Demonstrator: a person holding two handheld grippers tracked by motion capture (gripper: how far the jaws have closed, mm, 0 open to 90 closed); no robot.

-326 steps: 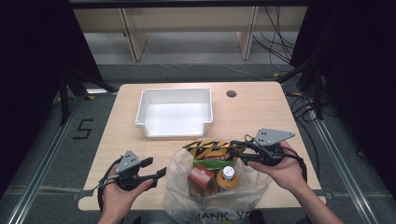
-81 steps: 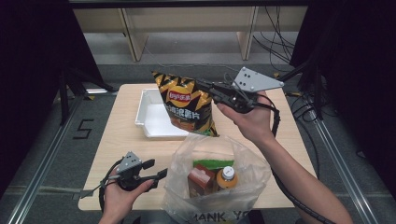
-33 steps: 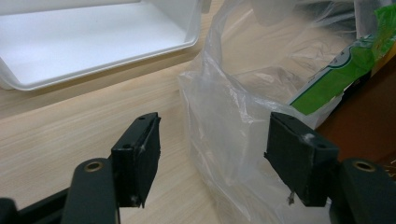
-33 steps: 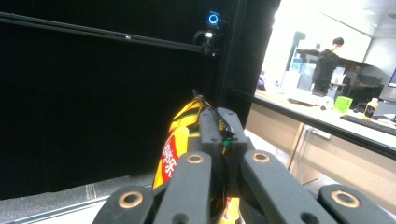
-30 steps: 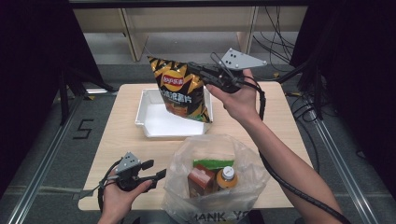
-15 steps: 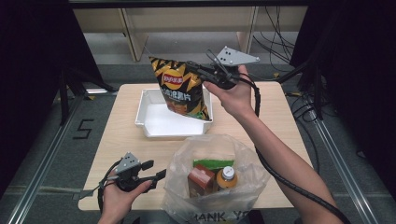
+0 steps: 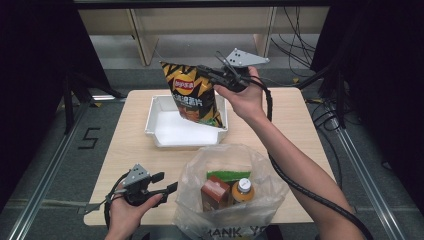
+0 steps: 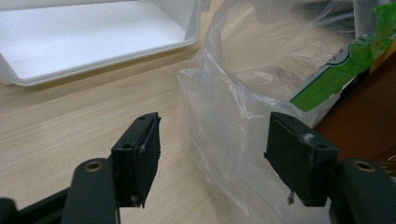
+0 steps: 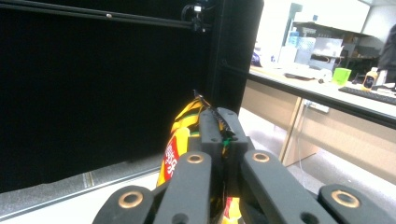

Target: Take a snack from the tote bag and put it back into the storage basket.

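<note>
A yellow-and-black chip bag (image 7: 192,95) hangs over the white bin (image 7: 165,135), its lower corner down by the bin's right wall. My right gripper (image 7: 204,70) is shut on the bag's top edge; in the right gripper view the jaws pinch the crimped seam of the chip bag (image 9: 180,144) at the right gripper (image 9: 218,125). My left gripper (image 7: 167,182) rests low at the table's front left, open and holding nothing. In the left gripper view the left gripper (image 8: 215,149) faces the clear plastic bag (image 8: 233,116).
The plastic bag (image 7: 265,175) stands at the front centre and holds a brown carton (image 7: 215,192), a capped bottle (image 7: 241,190) and a green packet (image 7: 227,175). Bare tabletop (image 7: 295,120) lies to the right of the bin. Dark curtains flank the table.
My right hand has carried the chip bag left and slightly down, from beside the bin's right edge to over the bin. The left gripper has stayed where it was.
</note>
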